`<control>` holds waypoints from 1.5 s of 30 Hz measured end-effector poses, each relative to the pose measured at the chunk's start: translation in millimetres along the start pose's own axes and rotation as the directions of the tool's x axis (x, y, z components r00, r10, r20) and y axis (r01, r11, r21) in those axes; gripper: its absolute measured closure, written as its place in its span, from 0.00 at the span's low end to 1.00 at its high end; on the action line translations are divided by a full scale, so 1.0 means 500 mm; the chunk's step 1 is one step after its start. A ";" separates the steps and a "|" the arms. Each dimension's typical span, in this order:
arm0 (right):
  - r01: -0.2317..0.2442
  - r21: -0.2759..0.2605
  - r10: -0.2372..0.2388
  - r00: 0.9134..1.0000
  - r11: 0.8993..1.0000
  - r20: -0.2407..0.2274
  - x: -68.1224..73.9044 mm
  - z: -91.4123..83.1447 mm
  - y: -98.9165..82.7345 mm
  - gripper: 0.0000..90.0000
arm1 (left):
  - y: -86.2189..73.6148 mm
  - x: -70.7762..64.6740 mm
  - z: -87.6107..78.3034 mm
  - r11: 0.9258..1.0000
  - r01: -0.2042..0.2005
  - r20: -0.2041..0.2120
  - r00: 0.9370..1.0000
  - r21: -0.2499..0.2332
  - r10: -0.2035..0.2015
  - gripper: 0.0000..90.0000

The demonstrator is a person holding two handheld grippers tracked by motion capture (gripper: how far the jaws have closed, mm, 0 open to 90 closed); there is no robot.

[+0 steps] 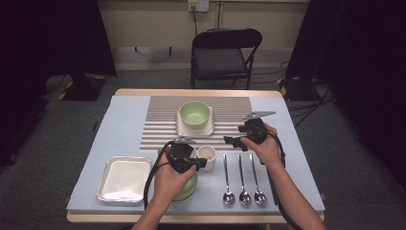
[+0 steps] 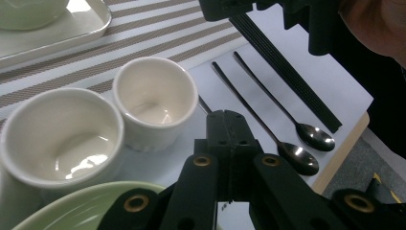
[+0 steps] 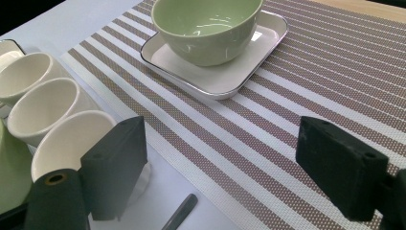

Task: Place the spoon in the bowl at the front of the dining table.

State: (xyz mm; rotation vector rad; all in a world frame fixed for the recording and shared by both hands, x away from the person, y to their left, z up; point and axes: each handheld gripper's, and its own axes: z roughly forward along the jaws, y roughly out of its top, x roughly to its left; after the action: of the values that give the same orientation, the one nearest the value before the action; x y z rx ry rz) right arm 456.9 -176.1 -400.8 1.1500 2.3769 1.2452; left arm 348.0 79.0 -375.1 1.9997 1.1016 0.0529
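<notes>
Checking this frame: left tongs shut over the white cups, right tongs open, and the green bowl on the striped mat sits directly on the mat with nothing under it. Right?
Not quite. The green bowl sits in a white square tray that lies on the striped mat, as the right gripper view shows. The rest holds: left tongs shut by the white cups, right tongs open.

Recording studio or lab: black curtains [image 1: 57,38], lone folding chair [image 1: 225,55], floor cables [image 1: 306,103], staged table [image 1: 119,120].
</notes>
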 end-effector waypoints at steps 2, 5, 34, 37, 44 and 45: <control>-0.002 0.001 0.002 1.000 1.000 -0.003 0.001 0.001 -0.001 0.19 | -0.001 -0.005 0.006 1.000 0.004 0.002 1.000 -0.002 -0.004 1.00; 0.005 0.003 -0.005 1.000 1.000 -0.004 0.001 0.004 -0.002 0.19 | -0.001 -0.010 0.011 1.000 0.002 0.005 1.000 -0.003 -0.002 1.00; 0.007 0.021 -0.007 1.000 1.000 -0.013 0.005 0.012 -0.023 0.19 | -0.027 -0.076 0.090 0.998 -0.057 0.011 0.998 0.033 0.057 1.00; 0.008 0.022 -0.008 1.000 1.000 -0.009 0.005 0.011 -0.023 0.19 | -0.032 -0.083 0.101 0.998 -0.058 0.014 0.998 0.038 0.057 1.00; 0.003 0.017 -0.003 1.000 1.000 -0.003 0.002 0.008 -0.025 0.19 | -0.040 -0.096 0.118 0.996 -0.075 0.008 0.997 0.045 0.074 1.00; 0.002 0.015 -0.002 1.000 1.000 -0.001 0.002 0.008 -0.026 0.19 | -0.040 -0.097 0.120 0.995 -0.081 0.006 0.997 0.051 0.081 1.00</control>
State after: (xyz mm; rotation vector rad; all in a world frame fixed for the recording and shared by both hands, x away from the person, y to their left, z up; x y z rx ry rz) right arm 451.0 -177.3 -413.2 1.1506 2.3916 1.2299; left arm 328.3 11.3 -411.9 2.0885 1.0286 0.0639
